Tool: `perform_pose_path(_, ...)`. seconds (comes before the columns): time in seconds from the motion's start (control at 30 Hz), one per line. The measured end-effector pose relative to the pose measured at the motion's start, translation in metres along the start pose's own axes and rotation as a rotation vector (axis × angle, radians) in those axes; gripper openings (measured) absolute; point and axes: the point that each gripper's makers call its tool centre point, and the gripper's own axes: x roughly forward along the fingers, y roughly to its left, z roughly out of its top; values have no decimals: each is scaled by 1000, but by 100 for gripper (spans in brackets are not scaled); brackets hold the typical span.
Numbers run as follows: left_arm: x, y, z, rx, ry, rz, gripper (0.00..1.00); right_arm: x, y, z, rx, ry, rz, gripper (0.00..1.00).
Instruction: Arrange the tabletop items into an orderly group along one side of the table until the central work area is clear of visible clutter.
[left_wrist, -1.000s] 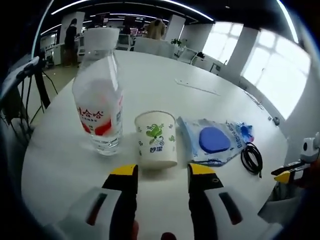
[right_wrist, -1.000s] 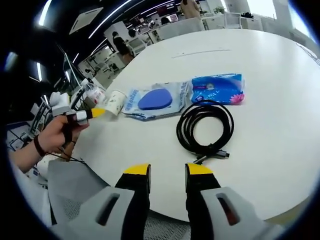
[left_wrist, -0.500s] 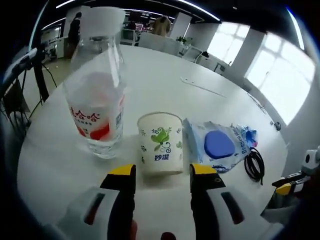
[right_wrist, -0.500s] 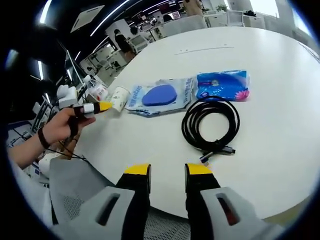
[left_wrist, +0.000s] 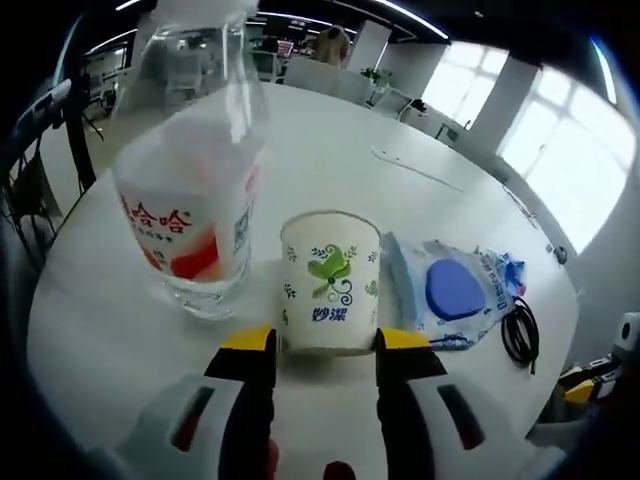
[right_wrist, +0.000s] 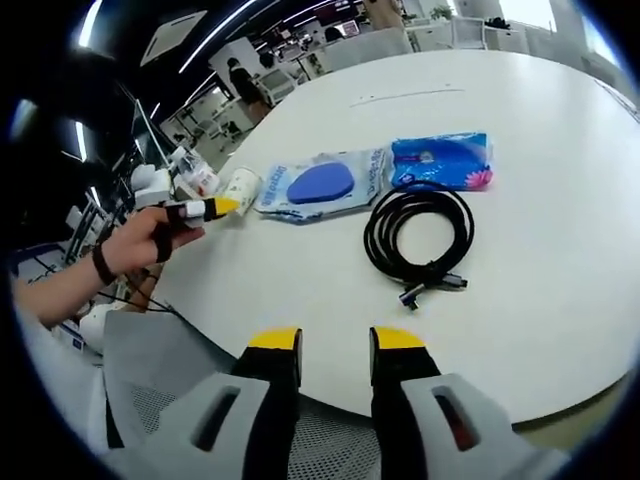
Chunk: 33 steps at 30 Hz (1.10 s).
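A white paper cup (left_wrist: 330, 280) with a green leaf print stands upright just beyond my open left gripper (left_wrist: 325, 345), its base level with the yellow tips. To its left rises a clear water bottle (left_wrist: 190, 190) with a red and white label. Right of the cup lies a clear packet with a blue pad (left_wrist: 450, 290), then a coiled black cable (left_wrist: 515, 330). In the right gripper view the cable (right_wrist: 418, 235) lies ahead of my open right gripper (right_wrist: 335, 345), with the packet (right_wrist: 322, 185) and a blue tissue pack (right_wrist: 440, 160) beyond. The left gripper (right_wrist: 205, 208) reaches the cup (right_wrist: 240, 188).
The round white table (right_wrist: 540, 260) curves away on all sides, its near edge close to my right gripper. A person's hand and arm (right_wrist: 90, 275) hold the left gripper at the table's left edge. Office desks and people stand far behind.
The left gripper view has closed in on the cup and bottle, which now look larger. The right gripper has drawn back slightly from the cable.
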Motion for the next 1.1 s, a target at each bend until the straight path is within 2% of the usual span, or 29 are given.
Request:
perform_pose_path(0.27,-1,4,0,19,-5,11,35,3,3,11,16,-32,9,25)
perform_pose_path(0.5,-14,10,-9,13,-7,18,35,7,6,23,1,-53,26,25)
perform_pose_path(0.73,-33,6,-20,65,-9,4,35,15,13,39,-20,-73,59,26)
perform_pose_path(0.93,-45,1,-31,71,-3,-14,35,21,18,51,-36,-86,90,26)
perform_pose_path(1.1,-55,-5,-32,68,-13,-23,35,26,25,54,-56,-86,117,27)
